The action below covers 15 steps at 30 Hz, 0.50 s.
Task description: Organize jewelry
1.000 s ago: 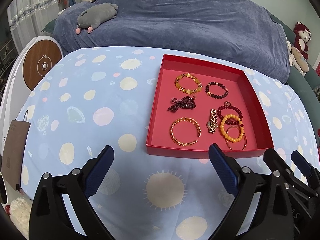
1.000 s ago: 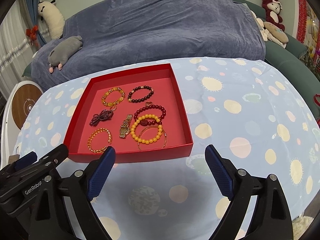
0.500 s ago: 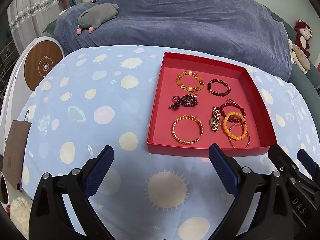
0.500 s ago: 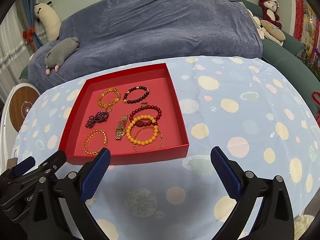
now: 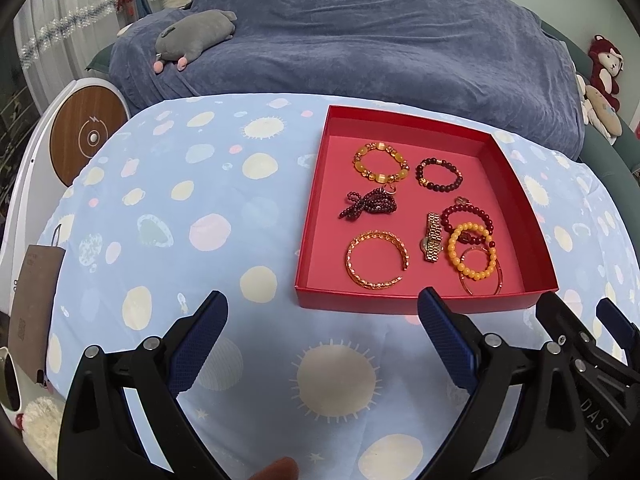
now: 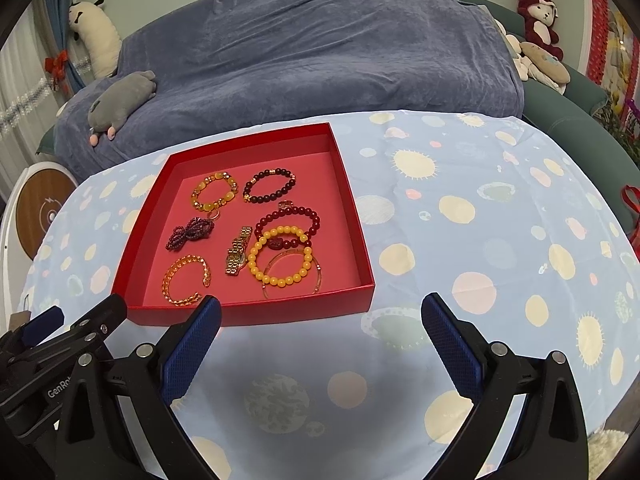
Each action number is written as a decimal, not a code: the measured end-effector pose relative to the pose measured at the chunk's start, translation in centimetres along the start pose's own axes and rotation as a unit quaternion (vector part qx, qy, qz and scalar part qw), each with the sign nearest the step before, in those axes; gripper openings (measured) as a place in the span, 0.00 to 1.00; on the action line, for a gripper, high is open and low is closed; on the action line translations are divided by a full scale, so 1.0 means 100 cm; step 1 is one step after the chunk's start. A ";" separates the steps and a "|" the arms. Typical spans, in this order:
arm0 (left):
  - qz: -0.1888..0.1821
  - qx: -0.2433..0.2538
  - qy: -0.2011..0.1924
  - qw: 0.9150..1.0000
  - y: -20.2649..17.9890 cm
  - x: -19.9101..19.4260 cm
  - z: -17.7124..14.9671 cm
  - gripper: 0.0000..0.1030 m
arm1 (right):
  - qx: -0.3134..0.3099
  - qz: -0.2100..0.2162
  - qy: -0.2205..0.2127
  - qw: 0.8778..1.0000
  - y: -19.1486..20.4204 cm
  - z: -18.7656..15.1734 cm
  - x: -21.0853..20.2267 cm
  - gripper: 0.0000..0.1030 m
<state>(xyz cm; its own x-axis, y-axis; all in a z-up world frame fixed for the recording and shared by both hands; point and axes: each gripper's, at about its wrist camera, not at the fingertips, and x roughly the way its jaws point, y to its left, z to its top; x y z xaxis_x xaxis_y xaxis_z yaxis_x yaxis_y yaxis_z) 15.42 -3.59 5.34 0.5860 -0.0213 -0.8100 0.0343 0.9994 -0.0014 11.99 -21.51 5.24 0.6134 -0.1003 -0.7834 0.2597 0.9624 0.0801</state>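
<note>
Eight pieces of jewelry lie in a shallow red tray [image 5: 516,168] on a table under a pale blue cloth printed with suns and planets [image 5: 200,208]. Both grippers hover over the cloth just short of the tray's near wall, side by side. The left gripper [image 5: 322,334] has its blue-padded jaws spread wide and holds nothing. The right gripper [image 6: 320,332] is equally wide open and empty.

At the tray's far end sit an amber bead bracelet [image 5: 381,161] and a dark bead bracelet [image 5: 439,174], apart from each other. Nearer lie a bunched strand of small dark red beads [image 5: 368,205] and a gold open cuff bangle [image 5: 377,259], each alone. At the right, a gold link watch [image 5: 432,237] lies just beside a pile: a dark red bead bracelet [image 5: 469,216], a yellow bead bracelet [image 5: 474,250] overlapping it, and a thin wire bangle [image 5: 482,274] partly under the yellow one.

All look light. The bead bracelets are probably strung on elastic, so they would sag and could roll between the pads; pinching across the bead ring at one side seems safest. The cuff and wire bangle look stiff and smooth, likely slippery. The overlapped three may drag together.
</note>
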 end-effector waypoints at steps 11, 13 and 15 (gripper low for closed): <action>0.001 0.001 -0.002 1.000 0.000 0.000 0.001 0.89 | -0.001 -0.001 -0.001 1.000 0.000 0.000 -0.001 0.94; 0.003 0.002 -0.002 1.000 0.000 0.000 0.001 0.89 | -0.002 -0.001 0.000 1.000 0.001 0.000 -0.001 0.94; 0.003 0.001 -0.002 1.000 0.000 0.000 0.001 0.89 | -0.004 -0.002 0.000 1.000 0.001 0.000 -0.002 0.94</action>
<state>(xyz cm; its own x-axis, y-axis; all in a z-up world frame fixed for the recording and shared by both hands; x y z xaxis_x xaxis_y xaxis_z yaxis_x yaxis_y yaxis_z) 15.54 -3.57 5.43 0.5888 -0.0162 -0.8081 0.0323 0.9995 0.0035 11.94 -21.45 5.39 0.6128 -0.1033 -0.7834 0.2557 0.9640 0.0729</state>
